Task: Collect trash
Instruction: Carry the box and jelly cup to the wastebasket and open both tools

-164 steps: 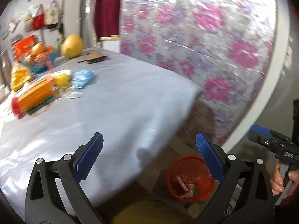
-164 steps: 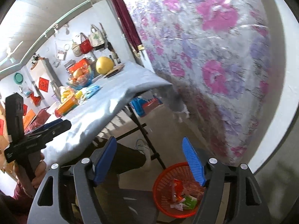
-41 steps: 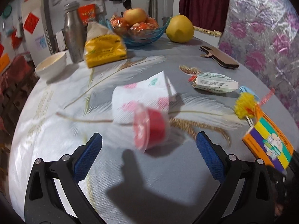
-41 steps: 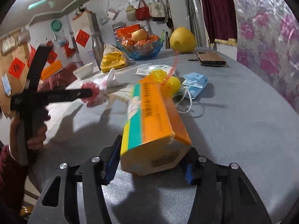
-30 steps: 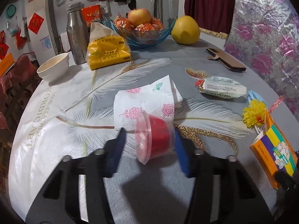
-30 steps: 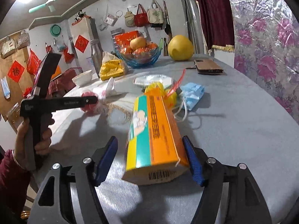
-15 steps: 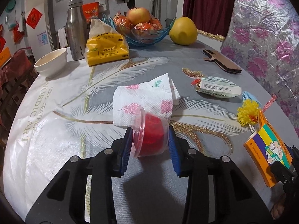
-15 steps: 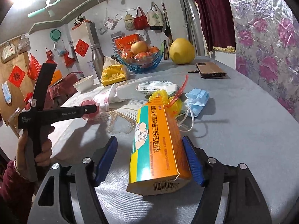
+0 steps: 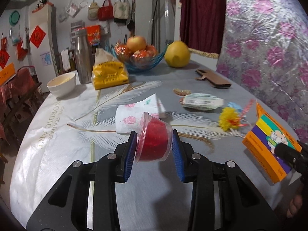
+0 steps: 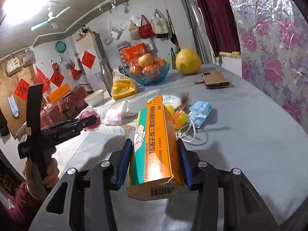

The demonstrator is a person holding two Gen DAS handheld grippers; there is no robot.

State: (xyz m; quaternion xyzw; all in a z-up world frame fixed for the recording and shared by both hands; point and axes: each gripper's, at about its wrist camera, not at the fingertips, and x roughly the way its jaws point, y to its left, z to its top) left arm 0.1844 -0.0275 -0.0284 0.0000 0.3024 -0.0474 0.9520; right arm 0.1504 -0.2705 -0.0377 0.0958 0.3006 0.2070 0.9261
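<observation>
My left gripper (image 9: 154, 144) is shut on a clear plastic cup with red contents (image 9: 153, 140) and holds it tilted above the table. My right gripper (image 10: 156, 150) is shut on an orange and green carton box (image 10: 154, 146), lifted off the cloth; the box also shows in the left wrist view (image 9: 269, 146). On the table lie a floral tissue (image 9: 134, 111), a white wrapper packet (image 9: 202, 101), a yellow pom-pom (image 9: 229, 118) and a blue face mask (image 10: 200, 109).
A fruit bowl (image 9: 140, 57), pomelo (image 9: 177, 53), steel bottle (image 9: 82, 55), yellow bag (image 9: 109, 73), white bowl (image 9: 61, 80) and brown phone case (image 9: 211, 77) stand at the back of the table. A floral wrapped mattress (image 9: 269, 38) rises on the right.
My left gripper closed on the red cup and lifted it. My right gripper closed on the carton box and raised it. Earlier both were open over the red basket on the floor.
</observation>
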